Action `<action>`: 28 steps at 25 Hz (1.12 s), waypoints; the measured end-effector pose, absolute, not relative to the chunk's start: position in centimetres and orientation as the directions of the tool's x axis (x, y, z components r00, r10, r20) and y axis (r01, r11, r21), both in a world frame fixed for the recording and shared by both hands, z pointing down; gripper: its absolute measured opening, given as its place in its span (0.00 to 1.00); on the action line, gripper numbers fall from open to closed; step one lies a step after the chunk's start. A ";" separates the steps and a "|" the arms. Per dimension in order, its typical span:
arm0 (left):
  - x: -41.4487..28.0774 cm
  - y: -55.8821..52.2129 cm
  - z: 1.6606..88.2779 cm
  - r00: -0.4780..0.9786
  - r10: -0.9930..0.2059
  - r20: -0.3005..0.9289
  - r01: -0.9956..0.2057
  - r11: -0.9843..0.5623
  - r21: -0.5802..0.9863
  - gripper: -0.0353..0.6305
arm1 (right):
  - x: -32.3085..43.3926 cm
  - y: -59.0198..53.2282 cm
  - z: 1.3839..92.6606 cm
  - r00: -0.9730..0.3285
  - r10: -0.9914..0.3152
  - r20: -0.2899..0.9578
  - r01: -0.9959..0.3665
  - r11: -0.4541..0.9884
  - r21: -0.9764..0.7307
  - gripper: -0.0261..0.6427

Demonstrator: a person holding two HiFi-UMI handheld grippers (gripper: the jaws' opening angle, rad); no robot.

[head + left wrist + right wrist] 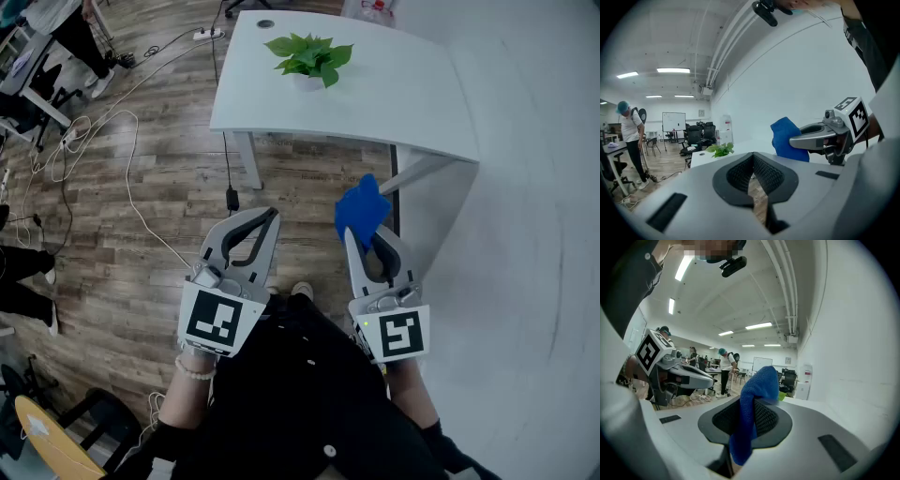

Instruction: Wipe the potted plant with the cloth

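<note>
**Closing in on the plant with the cloth ready**

We are gripping the blue cloth (pixel 361 208) in the right gripper (pixel 367 236). Its jaws are pinching shut on the fabric, with a fold standing above the tips and a tail hanging below. The left gripper (pixel 269 216) is fully closed and carrying nothing. Both are pointing toward 12 o'clock in the head view, over the wooden floor (pixel 141 216), well apart from the white table (pixel 412 103).

The potted plant (pixel 309 54) is sitting on that table at about 12 o'clock from us, toward the far side of the top. Nothing is touching it yet, so we are judging this step to be the approach, with no wiping begun.

To do it well, we are planning to step up to the table's near edge and bring the right gripper in from 6 o'clock. The loose fold should meet the leaves (pixel 328 56), not the hard tips. The leaves look thin and springy, so light strokes from the stem outward seem best. The pot (pixel 305 82) looks small and could slide or tip, so the left gripper could open and steady it. Only part of the cloth is pinched, and hard dragging could pull it free.
</note>
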State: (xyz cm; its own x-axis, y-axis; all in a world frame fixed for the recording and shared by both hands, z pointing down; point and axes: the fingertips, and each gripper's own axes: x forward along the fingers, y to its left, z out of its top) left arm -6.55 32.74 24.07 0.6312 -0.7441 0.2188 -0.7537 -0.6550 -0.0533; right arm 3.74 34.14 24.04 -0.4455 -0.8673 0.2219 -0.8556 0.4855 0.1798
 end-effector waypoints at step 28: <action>-9.8 32.7 24.2 0.646 -0.734 0.210 -0.743 -0.668 -0.050 0.07 | 0.8 33.9 23.8 -0.420 -0.883 0.207 -0.876 0.455 0.162 0.17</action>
State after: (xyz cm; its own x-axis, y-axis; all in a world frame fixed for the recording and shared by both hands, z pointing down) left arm -9.79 32.72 24.24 0.6460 -0.7340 0.2096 -0.7425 -0.6679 -0.0503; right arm 0.80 33.95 23.79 -0.4204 -0.8833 0.2075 -0.8757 0.4549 0.1620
